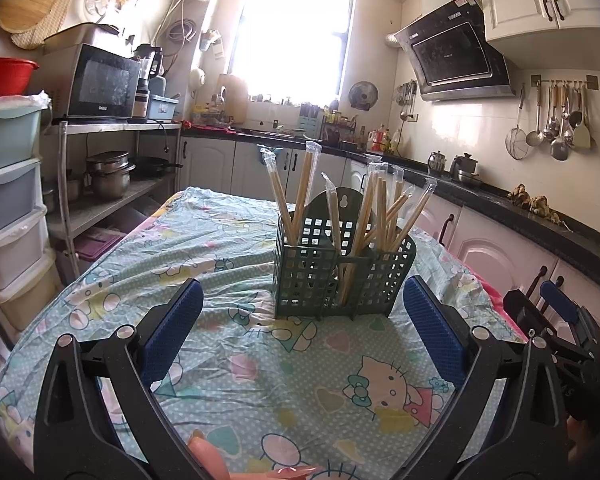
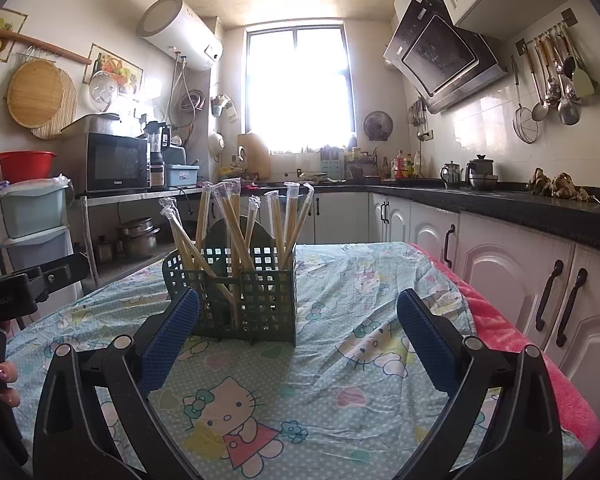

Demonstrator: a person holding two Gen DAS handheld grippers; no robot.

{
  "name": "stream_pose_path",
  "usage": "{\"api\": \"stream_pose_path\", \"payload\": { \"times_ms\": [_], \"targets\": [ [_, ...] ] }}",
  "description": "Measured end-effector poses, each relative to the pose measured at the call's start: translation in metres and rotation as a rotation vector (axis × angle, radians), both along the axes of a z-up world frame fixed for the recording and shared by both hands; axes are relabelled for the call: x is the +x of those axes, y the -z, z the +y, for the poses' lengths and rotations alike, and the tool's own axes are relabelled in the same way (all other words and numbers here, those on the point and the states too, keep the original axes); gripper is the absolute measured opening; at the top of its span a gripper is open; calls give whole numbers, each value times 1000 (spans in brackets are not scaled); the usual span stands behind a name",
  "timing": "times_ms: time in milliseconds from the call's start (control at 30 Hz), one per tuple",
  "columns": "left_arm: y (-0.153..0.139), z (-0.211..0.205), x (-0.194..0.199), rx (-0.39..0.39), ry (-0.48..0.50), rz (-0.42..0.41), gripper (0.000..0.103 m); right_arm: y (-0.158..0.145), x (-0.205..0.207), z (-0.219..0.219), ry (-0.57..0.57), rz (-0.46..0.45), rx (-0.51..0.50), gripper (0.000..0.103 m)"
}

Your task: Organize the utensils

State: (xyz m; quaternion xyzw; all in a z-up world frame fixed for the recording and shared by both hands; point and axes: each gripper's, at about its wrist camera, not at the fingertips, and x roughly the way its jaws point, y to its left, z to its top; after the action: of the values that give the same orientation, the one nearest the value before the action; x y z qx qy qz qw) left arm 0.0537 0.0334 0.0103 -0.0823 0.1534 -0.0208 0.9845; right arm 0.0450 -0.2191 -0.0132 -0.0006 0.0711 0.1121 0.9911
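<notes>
table (image 1: 236, 240) under a pale blue cartoon-print cloth (image 2: 340, 400), a pink blanket (image 2: 500, 320) showing along the cloth's edge on the cabinet side.

green lattice caddy (image 1: 340, 276) stands upright on the cloth, well in from the near edge. landmark for everything below. its arched back plate with a hanging hole rises on the window side. it is divided into compartments; exact count unclear.

left tool (image 1: 302, 332): low over the cloth on the near side of the caddy, pointing at it, level. both blue pads wide apart, nothing between them, released. the caddy's base sits beyond the pad tips, not touching. a finger tip shows at the bottom edge of the left wrist view.

right tool (image 2: 298, 332): same pose, near side of the caddy, offset so that the caddy lies toward its left pad (image 2: 170, 344). the pad tip overlaps the caddy's lower corner in view; contact cannot be told. jaws spread, empty. in the left wrist view it sits off to the right of the caddy, beside the table edge.

wrapped chopsticks (image 2: 236, 232): many pairs in clear sleeves, all standing in the caddy, long axes near vertical, tops fanned outward and leaning across one another, sleeve ends up above the back plate.
</notes>
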Motion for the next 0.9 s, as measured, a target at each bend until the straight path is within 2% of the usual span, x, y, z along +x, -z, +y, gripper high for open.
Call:
{"api": "stream_pose_path", "payload": {
  "times_ms": [900],
  "targets": [
    [3,3,0,5,-11,9,92,-2,0,0,5,-6,2,97]
  ]
}}
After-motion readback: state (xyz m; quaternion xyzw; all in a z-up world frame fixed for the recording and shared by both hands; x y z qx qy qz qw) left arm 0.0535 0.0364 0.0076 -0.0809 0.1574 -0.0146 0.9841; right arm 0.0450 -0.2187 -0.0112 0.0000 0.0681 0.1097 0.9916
